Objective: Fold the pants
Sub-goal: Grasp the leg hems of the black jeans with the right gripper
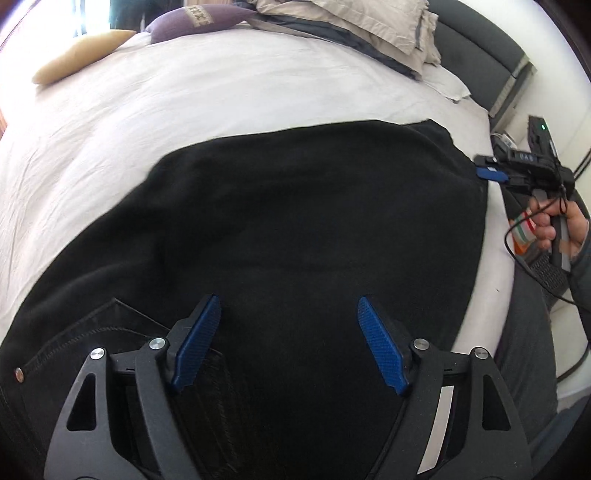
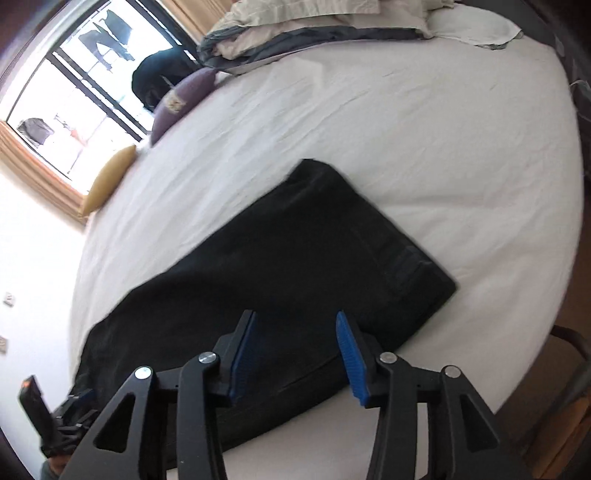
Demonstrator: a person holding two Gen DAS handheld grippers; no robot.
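Black pants (image 1: 295, 229) lie flat on the white bed sheet (image 1: 184, 96), folded lengthwise. My left gripper (image 1: 290, 314) is open and empty, hovering over the waistband and pocket end (image 1: 74, 339). In the right wrist view the pants (image 2: 295, 258) stretch from near left to middle right. My right gripper (image 2: 295, 332) is open and empty just above their near edge. The right gripper also shows in the left wrist view (image 1: 487, 172) at the pants' far right edge. The left gripper (image 2: 77, 402) shows at the lower left.
A tan cushion (image 1: 77, 55) and a purple cushion (image 1: 195, 20) lie at the far side of the bed. Rumpled beige bedding and pillows (image 1: 354, 26) are piled at the head. A window (image 2: 74, 85) is beyond the bed. A chair (image 2: 569, 369) stands at right.
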